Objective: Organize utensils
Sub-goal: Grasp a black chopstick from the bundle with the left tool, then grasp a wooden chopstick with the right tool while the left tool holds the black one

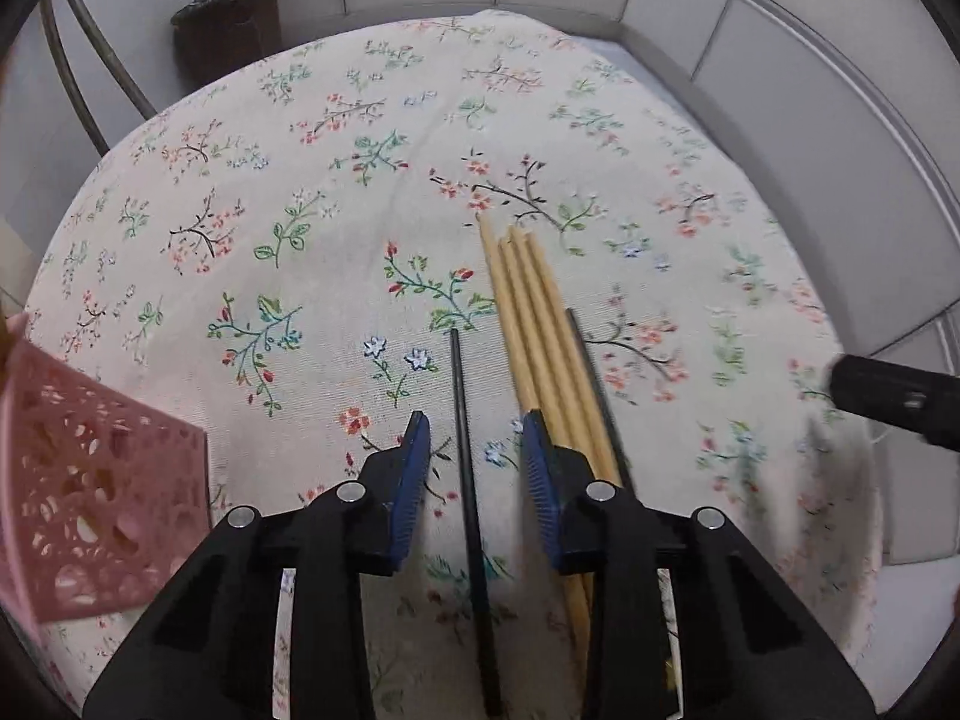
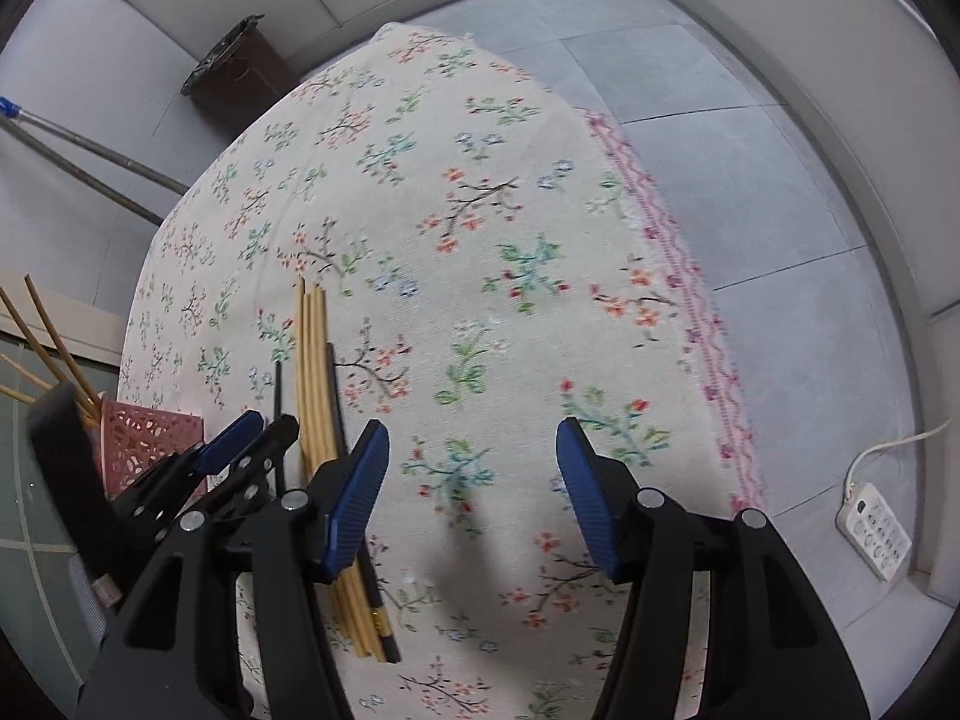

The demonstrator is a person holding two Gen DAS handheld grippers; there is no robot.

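Observation:
Several bamboo chopsticks (image 1: 528, 312) lie bundled on the floral tablecloth, with a black chopstick (image 1: 591, 384) along their right side. Another black chopstick (image 1: 465, 456) lies apart to their left. My left gripper (image 1: 474, 450) is open, low over the cloth, its jaws standing either side of this lone black chopstick without touching it. The bamboo bundle (image 2: 315, 372) also shows in the right wrist view. My right gripper (image 2: 471, 468) is open and empty, to the right of the bundle. A pink perforated basket (image 1: 90, 498) stands at the left and holds several bamboo chopsticks (image 2: 57, 348).
The cloth-covered table (image 2: 480, 210) ends close on the right at a pink embroidered hem (image 2: 690, 276). A brown bin (image 1: 231, 24) stands beyond the far edge. A white power strip (image 2: 876, 528) lies on the floor at the right.

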